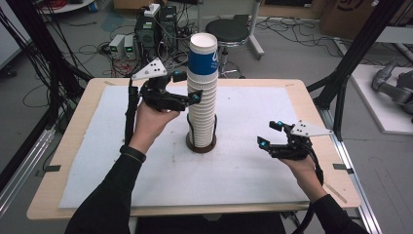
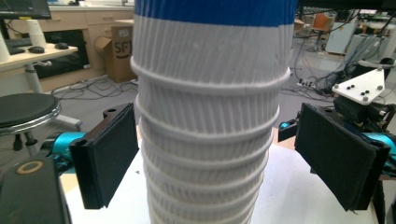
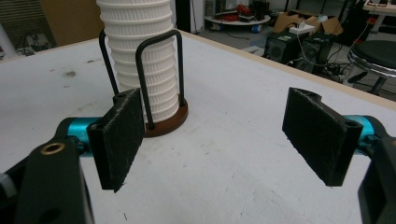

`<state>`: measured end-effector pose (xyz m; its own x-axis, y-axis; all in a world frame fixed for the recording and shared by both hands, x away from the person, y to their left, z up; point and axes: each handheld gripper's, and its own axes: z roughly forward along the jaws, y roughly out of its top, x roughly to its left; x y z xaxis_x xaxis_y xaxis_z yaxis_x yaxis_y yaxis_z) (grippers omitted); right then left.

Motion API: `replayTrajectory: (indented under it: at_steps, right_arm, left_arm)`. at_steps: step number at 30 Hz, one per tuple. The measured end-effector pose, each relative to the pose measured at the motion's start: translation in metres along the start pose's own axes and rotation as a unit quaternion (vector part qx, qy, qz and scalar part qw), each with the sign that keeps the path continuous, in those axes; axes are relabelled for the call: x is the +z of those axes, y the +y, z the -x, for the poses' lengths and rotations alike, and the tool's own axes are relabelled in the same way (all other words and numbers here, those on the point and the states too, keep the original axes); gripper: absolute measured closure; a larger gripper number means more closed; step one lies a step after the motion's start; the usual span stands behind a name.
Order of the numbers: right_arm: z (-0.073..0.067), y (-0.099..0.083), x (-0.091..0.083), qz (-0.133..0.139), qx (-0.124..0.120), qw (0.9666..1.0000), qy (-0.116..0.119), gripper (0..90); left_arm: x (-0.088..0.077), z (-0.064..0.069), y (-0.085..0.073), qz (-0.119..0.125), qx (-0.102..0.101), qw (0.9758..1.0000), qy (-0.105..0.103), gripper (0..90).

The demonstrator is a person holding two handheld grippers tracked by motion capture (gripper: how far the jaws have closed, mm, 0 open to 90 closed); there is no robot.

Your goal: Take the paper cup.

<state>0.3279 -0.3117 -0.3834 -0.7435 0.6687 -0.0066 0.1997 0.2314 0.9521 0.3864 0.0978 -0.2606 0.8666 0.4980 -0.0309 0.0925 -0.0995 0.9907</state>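
Stack of cups (image 1: 202, 105), ribbed white paper with a smooth blue cup on top, standing in a dark wire holder (image 3: 159, 88) mid-counter (image 1: 87, 165). Sitting between the left gripper's (image 1: 187, 87) wide-open jaws, pads not pressing. Right gripper (image 1: 269, 133) well apart, jaws gaping, holding nothing.

Cup stack (image 1: 202, 92) stands between the left tongs' (image 1: 188, 86) spread jaws, blocking forward travel; ahead of the right tongs (image 1: 271, 134), bare tabletop (image 1: 253, 165) up to the wire holder (image 3: 159, 70).
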Motion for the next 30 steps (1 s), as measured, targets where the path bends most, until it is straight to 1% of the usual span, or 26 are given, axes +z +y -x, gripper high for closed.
replayTrajectory:
  at_steps: [2,9,15,18,21,25,27,30]
  right_arm:
    - [0.0,0.0,0.0,0.0,0.001,1.0,0.001,21.8]
    - [-0.001,0.0,0.0,0.001,-0.001,1.0,0.005,21.8]
    - [-0.002,0.002,0.001,0.003,-0.002,0.9999,0.012,21.8]
    - [-0.002,0.005,0.002,0.003,-0.002,0.9997,0.023,21.7]
    - [-0.003,0.012,0.003,0.003,-0.003,0.9994,0.035,21.8]
    - [-0.002,0.026,0.004,0.01,-0.009,0.999,0.043,21.8]
    - [-0.002,0.036,0.005,0.013,-0.008,0.9987,0.048,21.8]
    - [-0.003,0.052,0.006,0.017,-0.017,0.9983,0.054,21.8]
  left_arm:
    - [0.003,0.0,0.001,-0.004,0.0,1.0,0.003,13.2]
    - [0.011,-0.006,0.005,-0.013,0.005,0.9999,-0.001,13.1]
    - [0.015,-0.01,0.004,-0.007,-0.002,0.9999,-0.015,12.5]
    - [0.015,-0.011,0.003,-0.006,-0.002,0.9998,-0.017,12.4]
    - [0.014,-0.011,0.003,-0.007,-0.003,0.9998,-0.018,12.4]
    - [0.014,-0.011,0.003,-0.007,0.0,0.9998,-0.019,12.6]
    - [0.014,-0.011,0.003,-0.007,0.001,0.9998,-0.02,12.7]
    - [0.014,-0.011,0.003,-0.008,0.002,0.9998,-0.019,12.8]
